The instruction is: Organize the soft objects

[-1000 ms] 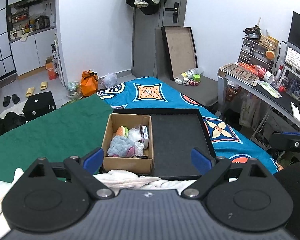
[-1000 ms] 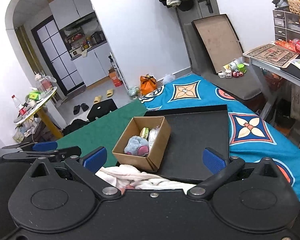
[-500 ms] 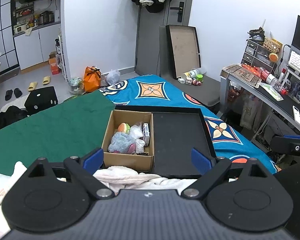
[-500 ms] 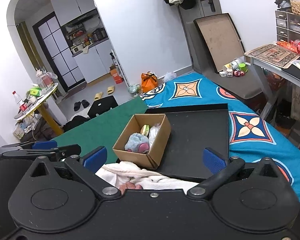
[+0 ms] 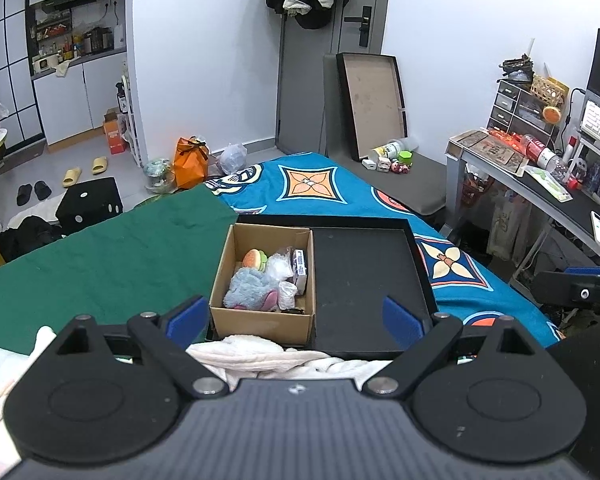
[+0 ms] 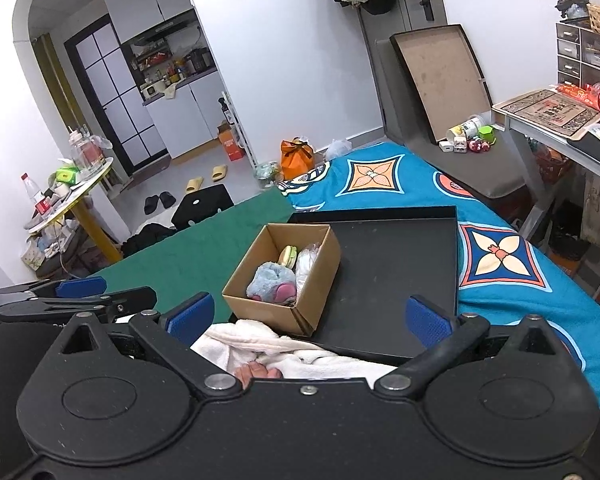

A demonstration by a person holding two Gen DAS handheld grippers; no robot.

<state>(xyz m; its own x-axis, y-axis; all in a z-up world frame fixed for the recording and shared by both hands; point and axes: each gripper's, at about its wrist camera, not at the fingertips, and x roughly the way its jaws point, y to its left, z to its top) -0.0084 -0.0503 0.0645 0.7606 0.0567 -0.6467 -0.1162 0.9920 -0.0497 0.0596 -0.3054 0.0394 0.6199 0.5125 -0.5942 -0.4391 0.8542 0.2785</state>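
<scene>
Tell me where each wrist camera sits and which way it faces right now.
Left wrist: sits on the left hand-held gripper, facing forward over the cardboard box in the black tray on the bed; its blue fingertips are spread, and the right hand-held gripper shows at the right edge.
Right wrist: sits on the right hand-held gripper, facing the same box from further right; the left hand-held gripper shows at the left edge.
Shared: box, tray, blue plush toy, white towel.
</scene>
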